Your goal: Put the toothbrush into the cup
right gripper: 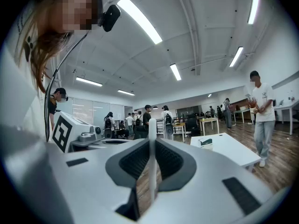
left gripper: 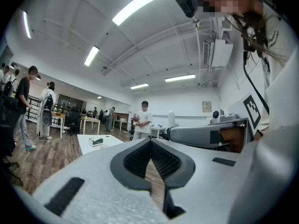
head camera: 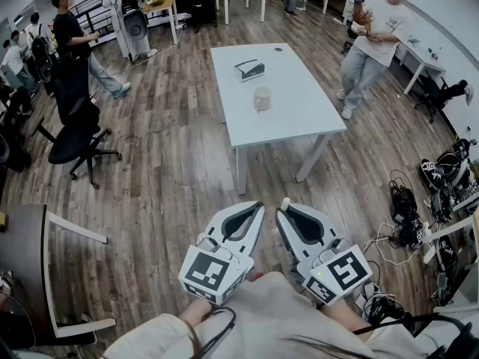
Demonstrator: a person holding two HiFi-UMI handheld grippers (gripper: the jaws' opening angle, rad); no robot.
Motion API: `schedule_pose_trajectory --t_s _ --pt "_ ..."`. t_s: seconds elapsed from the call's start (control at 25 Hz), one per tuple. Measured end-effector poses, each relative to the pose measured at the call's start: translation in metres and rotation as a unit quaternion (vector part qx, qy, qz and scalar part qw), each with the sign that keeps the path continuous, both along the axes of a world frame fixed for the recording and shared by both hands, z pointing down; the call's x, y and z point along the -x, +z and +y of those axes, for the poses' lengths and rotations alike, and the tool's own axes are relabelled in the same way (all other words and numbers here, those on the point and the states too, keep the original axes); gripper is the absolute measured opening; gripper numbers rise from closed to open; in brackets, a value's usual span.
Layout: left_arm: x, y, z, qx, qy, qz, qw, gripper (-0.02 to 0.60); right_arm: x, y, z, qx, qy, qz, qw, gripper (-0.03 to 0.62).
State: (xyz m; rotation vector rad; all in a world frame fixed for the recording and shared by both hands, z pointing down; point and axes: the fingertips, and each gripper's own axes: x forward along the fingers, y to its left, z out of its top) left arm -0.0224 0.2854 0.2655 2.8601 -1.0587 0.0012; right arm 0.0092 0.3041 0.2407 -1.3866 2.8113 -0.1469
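Observation:
A pale cup (head camera: 262, 98) stands upright on the white table (head camera: 299, 118), well ahead of me. Both grippers are held close to my body, over the wooden floor and short of the table. My right gripper (head camera: 281, 212) is shut on a white toothbrush (head camera: 285, 203), whose end pokes out past the fingertips. In the right gripper view the toothbrush (right gripper: 152, 125) stands as a thin white rod pinched between the jaws of the right gripper (right gripper: 152, 146). My left gripper (head camera: 257, 205) is shut with nothing in it, and the left gripper view shows its tips (left gripper: 150, 141) meeting.
A small box (head camera: 249, 69) lies on the table behind the cup. A person (head camera: 374, 43) stands at the table's far right. A black office chair (head camera: 75, 137) is at left, cables (head camera: 408, 215) lie on the floor at right, and several people stand at the back left.

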Motion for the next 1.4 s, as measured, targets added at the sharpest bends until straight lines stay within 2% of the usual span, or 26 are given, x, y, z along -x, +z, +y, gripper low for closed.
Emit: schedule_pose_trajectory --t_s 0.48,0.92,1.4 --pt "0.000 0.003 -0.006 -0.001 0.004 -0.002 1.0000 0.008 0.000 0.005 -0.008 0.008 0.002 -0.003 1.000 0.051" --pt "0.011 0.018 -0.020 0.003 0.012 -0.007 0.9999 0.008 0.002 0.019 -0.025 0.018 0.023 -0.025 0.999 0.051" --pt "0.009 0.028 -0.085 0.023 0.009 -0.005 0.9997 0.008 -0.008 0.022 -0.090 0.025 0.036 -0.034 0.998 0.051"
